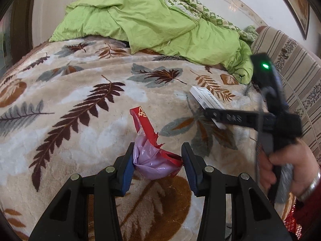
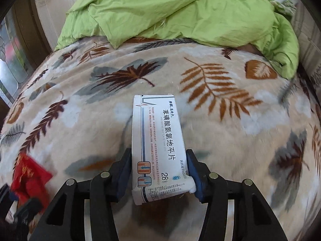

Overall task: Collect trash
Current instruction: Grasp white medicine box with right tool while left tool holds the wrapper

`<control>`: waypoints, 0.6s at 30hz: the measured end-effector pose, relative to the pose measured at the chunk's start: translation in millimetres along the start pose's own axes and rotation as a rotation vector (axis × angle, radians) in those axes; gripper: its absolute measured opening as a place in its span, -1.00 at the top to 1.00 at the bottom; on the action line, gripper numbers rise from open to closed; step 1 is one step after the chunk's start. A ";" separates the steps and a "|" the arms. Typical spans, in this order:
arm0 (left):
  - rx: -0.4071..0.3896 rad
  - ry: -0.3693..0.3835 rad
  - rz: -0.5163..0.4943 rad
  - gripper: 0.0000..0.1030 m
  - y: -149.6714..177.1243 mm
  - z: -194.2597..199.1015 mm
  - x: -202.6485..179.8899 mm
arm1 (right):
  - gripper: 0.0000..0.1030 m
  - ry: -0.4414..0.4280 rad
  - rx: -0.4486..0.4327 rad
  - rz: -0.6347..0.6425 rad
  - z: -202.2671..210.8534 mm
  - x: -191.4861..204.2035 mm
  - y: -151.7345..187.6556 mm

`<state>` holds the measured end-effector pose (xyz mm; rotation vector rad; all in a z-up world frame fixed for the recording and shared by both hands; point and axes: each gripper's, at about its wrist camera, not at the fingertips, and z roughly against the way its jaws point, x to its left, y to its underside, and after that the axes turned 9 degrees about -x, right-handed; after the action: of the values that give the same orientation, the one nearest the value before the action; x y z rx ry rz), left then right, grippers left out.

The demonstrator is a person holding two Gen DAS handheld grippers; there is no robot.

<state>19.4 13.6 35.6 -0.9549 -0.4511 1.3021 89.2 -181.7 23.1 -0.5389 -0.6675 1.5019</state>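
wrapper (image 1: 155, 158) between fingers, box (image 2: 160, 148) clamped

The white pill box (image 2: 160, 148) reads "苯磺酸氨氯地平片" in large dark characters along its length, with "28片" near its lower end. The red wrapper (image 1: 143, 118) bears gold characters too crumpled to read.

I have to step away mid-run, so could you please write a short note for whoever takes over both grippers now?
Left gripper: shut on the red and lilac wrapper, over the leaf-print blanket.
Right gripper: shut on the white medicine box.
Done: both pieces are gripped.
Left: drop both into a bin; none is clearly in view. No other loose trash shows on the blanket.
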 end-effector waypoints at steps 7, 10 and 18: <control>-0.030 -0.025 -0.060 0.15 6.1 24.7 -16.1 | -0.09 -0.019 -0.061 -0.089 84.9 10.8 56.8; -0.053 -0.017 -0.108 0.15 12.7 46.1 -30.0 | -0.09 -0.041 -0.074 -0.129 115.0 10.4 78.8; -0.075 -0.043 -0.200 0.15 43.0 99.1 -46.8 | -0.09 -0.056 -0.155 -0.122 172.6 26.5 123.3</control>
<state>-93.3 1.7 67.3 -0.9202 -0.6162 1.1323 -120.4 -167.3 62.5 -0.5653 -0.8503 1.3619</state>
